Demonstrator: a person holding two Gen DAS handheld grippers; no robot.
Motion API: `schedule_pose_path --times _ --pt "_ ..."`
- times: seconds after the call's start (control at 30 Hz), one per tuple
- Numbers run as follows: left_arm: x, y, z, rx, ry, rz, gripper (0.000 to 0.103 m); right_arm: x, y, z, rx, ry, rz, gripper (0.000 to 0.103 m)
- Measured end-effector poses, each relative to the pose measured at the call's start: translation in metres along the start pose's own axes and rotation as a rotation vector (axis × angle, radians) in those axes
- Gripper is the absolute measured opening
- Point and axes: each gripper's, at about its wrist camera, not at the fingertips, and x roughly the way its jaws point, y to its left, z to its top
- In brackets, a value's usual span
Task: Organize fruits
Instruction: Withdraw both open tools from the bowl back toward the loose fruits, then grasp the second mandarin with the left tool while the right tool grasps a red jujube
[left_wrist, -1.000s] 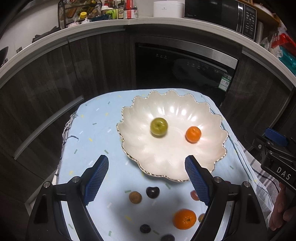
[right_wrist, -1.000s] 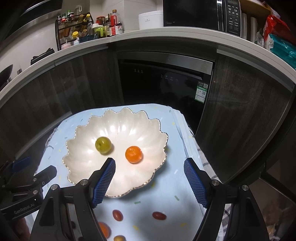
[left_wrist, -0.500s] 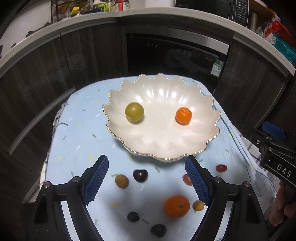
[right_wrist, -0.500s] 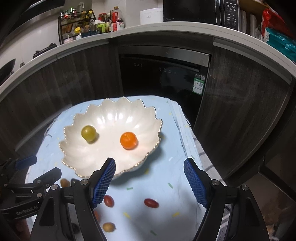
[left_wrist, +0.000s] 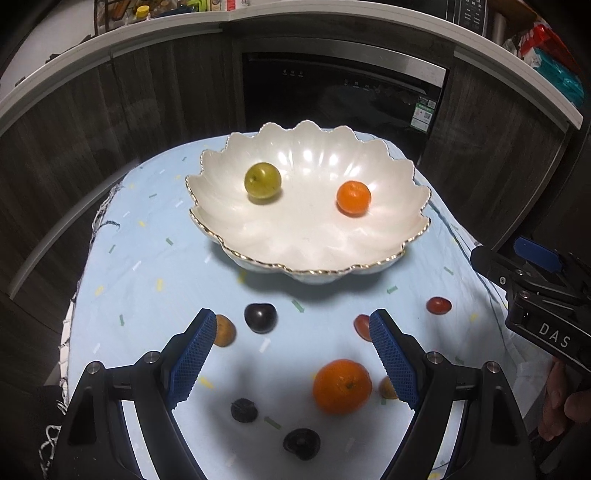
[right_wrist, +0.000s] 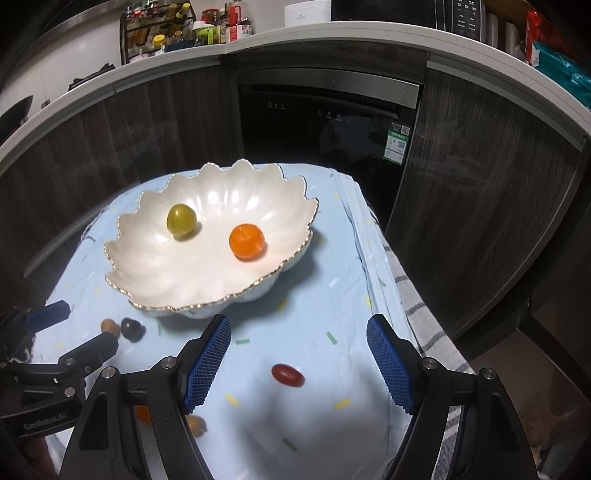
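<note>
A white scalloped bowl (left_wrist: 258, 236) (right_wrist: 155, 280) on the light blue cloth holds a green fruit (left_wrist: 262, 181) (right_wrist: 181, 220) and a small orange (left_wrist: 353, 198) (right_wrist: 246, 241). Loose fruit lies in front of it: a large orange (left_wrist: 342, 386), a dark plum (left_wrist: 260, 317) (right_wrist: 132, 328), a brown fruit (left_wrist: 225, 335), two dark fruits (left_wrist: 243, 410) (left_wrist: 302, 443) and a red grape tomato (left_wrist: 439, 305) (right_wrist: 287, 374). My left gripper (left_wrist: 293, 360) is open and empty above the loose fruit. My right gripper (right_wrist: 297, 365) is open and empty above the red tomato.
The table's edges drop off left, right and far behind the bowl. A striped towel (right_wrist: 424, 325) hangs over the right edge. Dark cabinets and an oven (left_wrist: 343, 92) stand behind. The right gripper's body (left_wrist: 539, 306) shows at the right of the left wrist view.
Both grippers have pulled back and tilted down. The bowl has shifted up in both views and more loose fruit shows. Both stay open and empty.
</note>
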Motion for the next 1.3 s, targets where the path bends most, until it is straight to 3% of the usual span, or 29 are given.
schedule_pose_path --times 0.3,0.43,0.9,1.3 --pt "0.006 -0.006 -0.021 -0.022 0.017 0.010 0.084 0.011 -0.003 -0.014 -0.020 0.025 0.009 0.077" --pt "0.010 -0.008 -0.026 -0.024 0.016 0.025 0.077 0.018 -0.003 -0.023 -0.039 0.039 0.008 0.076" --pt "0.024 -0.015 -0.042 -0.010 0.052 -0.037 0.077 0.042 0.000 -0.037 -0.046 0.100 0.024 0.065" --pt "0.031 -0.022 -0.050 0.027 0.074 -0.057 0.064 0.061 0.000 -0.041 -0.022 0.153 0.038 0.058"
